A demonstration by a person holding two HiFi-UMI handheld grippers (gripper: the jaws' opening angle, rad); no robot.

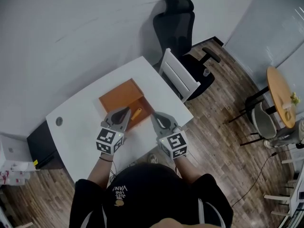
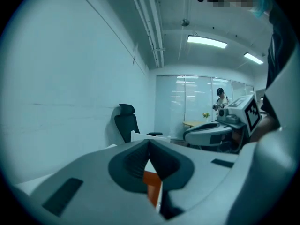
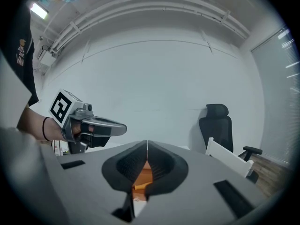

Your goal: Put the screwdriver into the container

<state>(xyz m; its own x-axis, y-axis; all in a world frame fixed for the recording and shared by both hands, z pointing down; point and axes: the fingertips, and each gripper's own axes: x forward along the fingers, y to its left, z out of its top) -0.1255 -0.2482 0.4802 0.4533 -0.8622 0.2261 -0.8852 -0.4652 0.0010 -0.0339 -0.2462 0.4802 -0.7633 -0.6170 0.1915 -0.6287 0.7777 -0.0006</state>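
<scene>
Jaws of the left gripper (image 2: pixel 149 146) are pressed together at the tips and hold nothing; through the hollow below the tips only a strip of orange shows. Jaws of the right gripper (image 3: pixel 147 149) likewise meet at the tips and grip nothing, again with orange visible through the hollow behind them. In the head view both grippers are held side by side over the near edge of the white bench (image 1: pixel 80 115), left gripper to the left, right gripper to the right, apart from each other, tips pointing away from the person toward the container (image 1: pixel 118 96). The container is an orange-brown box that sits near the middle of the bench. The screwdriver (image 1: pixel 136 112), with a yellow handle, lies in the darker near-right part of the container, between the two sets of tips and touched by neither. A white chair (image 1: pixel 178 75) stands at the far right edge of the bench, and a black office chair (image 1: pixel 183 25) stands beyond it against the wall. A round wooden table (image 1: pixel 279 95) stands well apart at the far right on the wooden floor (image 1: pixel 223 141).
</scene>
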